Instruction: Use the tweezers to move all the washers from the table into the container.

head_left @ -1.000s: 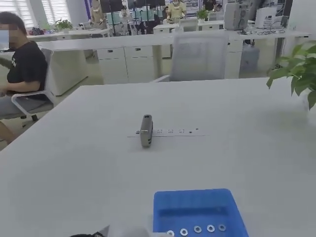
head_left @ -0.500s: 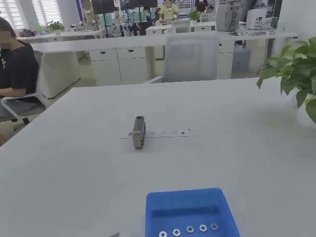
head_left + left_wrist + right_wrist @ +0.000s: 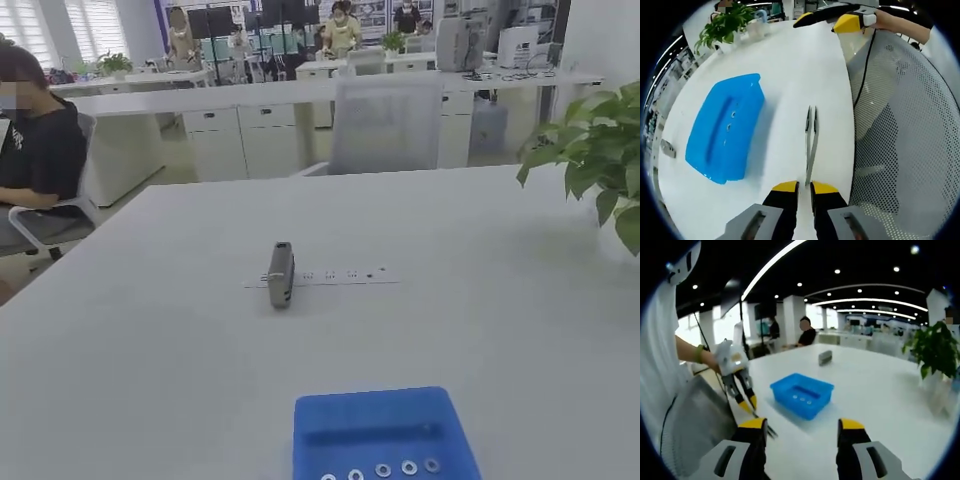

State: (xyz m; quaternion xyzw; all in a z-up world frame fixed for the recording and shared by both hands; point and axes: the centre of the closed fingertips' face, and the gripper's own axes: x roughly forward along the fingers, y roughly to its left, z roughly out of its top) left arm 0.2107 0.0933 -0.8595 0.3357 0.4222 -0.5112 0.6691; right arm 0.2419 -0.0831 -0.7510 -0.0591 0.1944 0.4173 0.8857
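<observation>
**Inspector:** Head view first. What lies on the white surface [image 3: 150,340]?

**Recorder:** A blue rectangular plastic container [image 3: 375,425] sits at the near edge. A row of five small silver metal washers [image 3: 383,469] lies on its floor. Further off, a small grey oblong device [image 3: 281,273] lies at one end of a strip of sockets [image 3: 345,274] set in the surface. A green leafy plant [image 3: 600,150] stands at the right and a grey mesh office chair [image 3: 385,125] at the far side. A person in a black shirt [image 3: 40,150] sits at the left.

**Inspector:** Left gripper view?

**Recorder:** The left tool [image 3: 805,186] has its yellow-tipped jaws drawn close and clamped on the base of slim silver metal tweezers [image 3: 810,165]. The tweezers point forward over the surface with their tips slightly parted. The container lies to their left, apart from them, with washers inside. A white mesh chair back [image 3: 905,140] lies to the right.

**Inspector:** Right gripper view?

**Recorder:** The right tool [image 3: 802,424] is released, its jaws spread wide. Ahead sits the container, with washers on its floor. The left tool comes in from the left, gripped in a person's hand, and the tweezers point down toward the near edge of the surface. Whether their tips touch it, I cannot tell. The grey device lies beyond the container, and the plant stands to the right.
</observation>
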